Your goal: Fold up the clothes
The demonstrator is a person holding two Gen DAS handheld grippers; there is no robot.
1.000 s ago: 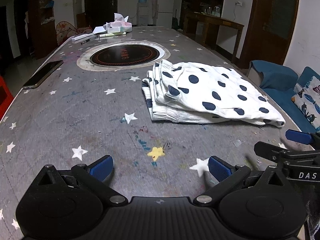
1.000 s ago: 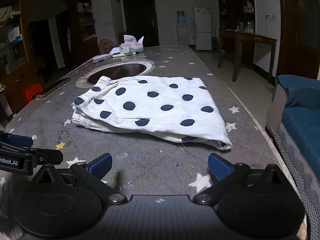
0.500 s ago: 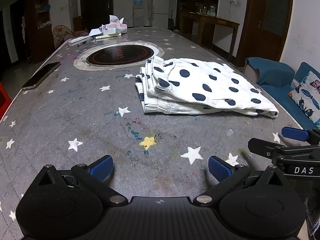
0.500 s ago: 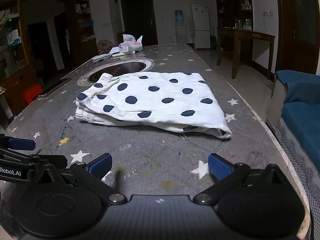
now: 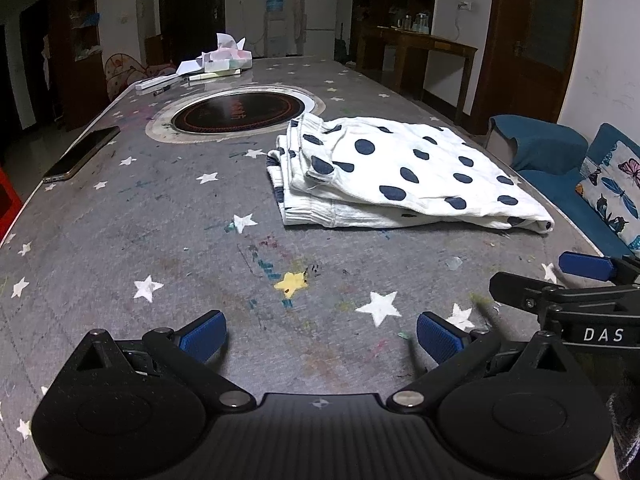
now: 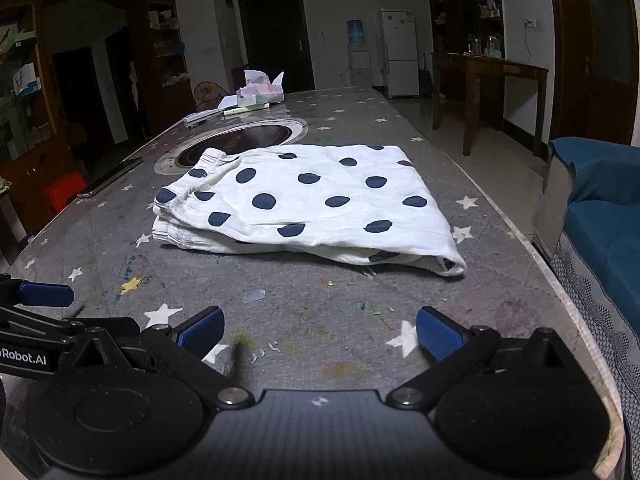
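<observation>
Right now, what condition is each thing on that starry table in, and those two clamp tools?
White cotton garment with navy polka dots: folded in layers, lying flat on the table.
Left hand-held gripper: open, empty, apart from the garment.
Right hand-held gripper: open, empty, apart from the garment.
Black smartphone: lying flat at the table edge, screen dark.
Tissue box: open, tissue sticking out.
</observation>
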